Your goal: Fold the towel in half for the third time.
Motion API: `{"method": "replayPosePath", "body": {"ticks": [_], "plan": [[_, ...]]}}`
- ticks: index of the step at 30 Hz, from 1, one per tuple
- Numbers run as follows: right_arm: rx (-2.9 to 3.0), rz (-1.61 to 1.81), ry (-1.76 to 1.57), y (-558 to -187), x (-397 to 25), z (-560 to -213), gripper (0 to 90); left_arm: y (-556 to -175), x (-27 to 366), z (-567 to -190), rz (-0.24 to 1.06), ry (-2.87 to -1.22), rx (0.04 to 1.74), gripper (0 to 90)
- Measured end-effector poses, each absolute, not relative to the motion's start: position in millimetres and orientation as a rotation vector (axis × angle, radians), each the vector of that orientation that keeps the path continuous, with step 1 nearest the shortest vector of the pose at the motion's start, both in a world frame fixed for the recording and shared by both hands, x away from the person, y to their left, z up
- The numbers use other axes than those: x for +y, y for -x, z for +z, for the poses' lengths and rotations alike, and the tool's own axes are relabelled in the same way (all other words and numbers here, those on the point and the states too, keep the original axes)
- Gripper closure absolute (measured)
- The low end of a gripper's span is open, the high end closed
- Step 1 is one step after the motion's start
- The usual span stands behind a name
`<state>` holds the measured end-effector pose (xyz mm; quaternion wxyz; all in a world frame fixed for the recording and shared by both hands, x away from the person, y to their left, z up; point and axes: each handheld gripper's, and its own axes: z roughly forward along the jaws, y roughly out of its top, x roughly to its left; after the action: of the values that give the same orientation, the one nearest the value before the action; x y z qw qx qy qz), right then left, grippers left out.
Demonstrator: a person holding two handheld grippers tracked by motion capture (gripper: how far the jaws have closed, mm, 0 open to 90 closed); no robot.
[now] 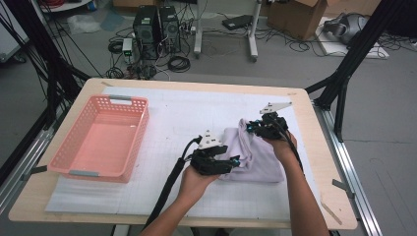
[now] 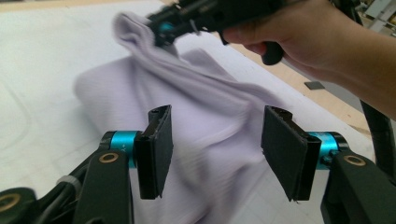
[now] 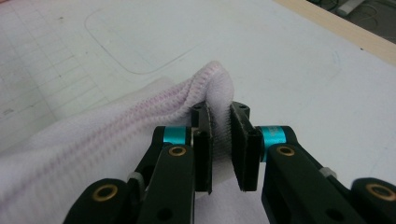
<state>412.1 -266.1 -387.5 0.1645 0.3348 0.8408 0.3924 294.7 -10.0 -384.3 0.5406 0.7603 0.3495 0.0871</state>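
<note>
Lilac cloth (image 1: 255, 152) near desk's right edge: your right tongs (image 3: 220, 140) are pinching its hem, left tongs (image 2: 215, 154) spread, facing the bunched middle.

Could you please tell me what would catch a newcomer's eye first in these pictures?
Most likely the pale lilac cloth bunched on the white mat right of centre, with its hemmed edge pinched and lifted by the right gripper. The left gripper faces the cloth's near side with its jaws wide open. A pink basket stands at the table's left.
</note>
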Motion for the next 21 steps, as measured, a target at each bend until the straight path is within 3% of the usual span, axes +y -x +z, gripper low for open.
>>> {"method": "replayPosePath", "body": {"ticks": [17,21], "plan": [[2.351,1.027,-1.033,-405.3,-290.6,-393.9,79.5,-301.6,56.1,-414.2,0.276,-1.780,0.912,39.7],[2.341,1.002,-1.065,-403.2,-292.5,-398.5,75.7,-300.0,64.8,-418.9,0.283,-1.771,0.902,38.9]]}}
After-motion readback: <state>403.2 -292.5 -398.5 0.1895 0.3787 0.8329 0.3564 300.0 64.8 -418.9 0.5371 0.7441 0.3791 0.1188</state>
